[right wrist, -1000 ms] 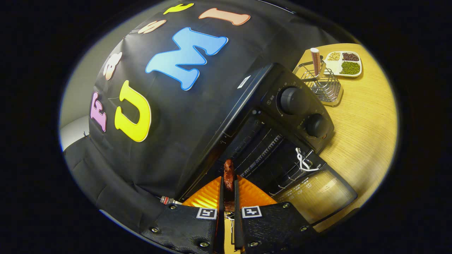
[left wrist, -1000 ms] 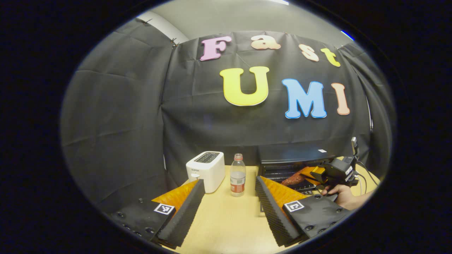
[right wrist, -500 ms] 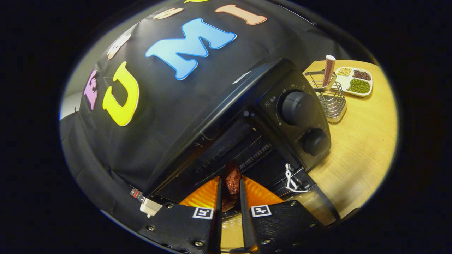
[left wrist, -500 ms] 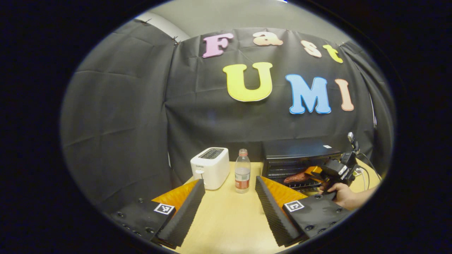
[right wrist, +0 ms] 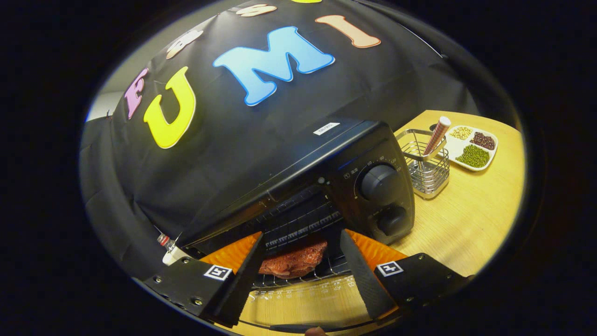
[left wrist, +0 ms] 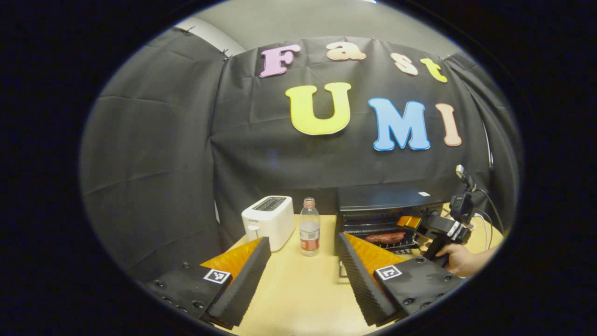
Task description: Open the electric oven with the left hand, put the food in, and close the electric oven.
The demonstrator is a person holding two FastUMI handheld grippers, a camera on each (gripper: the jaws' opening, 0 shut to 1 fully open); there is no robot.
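black oven (right wrist: 298,177) stands open, the food (right wrist: 293,261) lying on its wire rack just beyond the right gripper (right wrist: 298,275), whose fingers are spread wide and hold nothing. bare wooden table (left wrist: 298,294) lies ahead of the left gripper (left wrist: 303,275), also spread and unladen, with toaster (left wrist: 268,221) and bottle (left wrist: 309,226) beyond; the right gripper view adds a wire basket (right wrist: 425,165) and bean tray (right wrist: 472,147) beside the oven.

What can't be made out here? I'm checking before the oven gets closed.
- Oven door, right gripper view: cut off at the bottom edge and by the right gripper; handle unseen.
- Food, left gripper view: too small to identify.
- Oven dial markings: too small to read.
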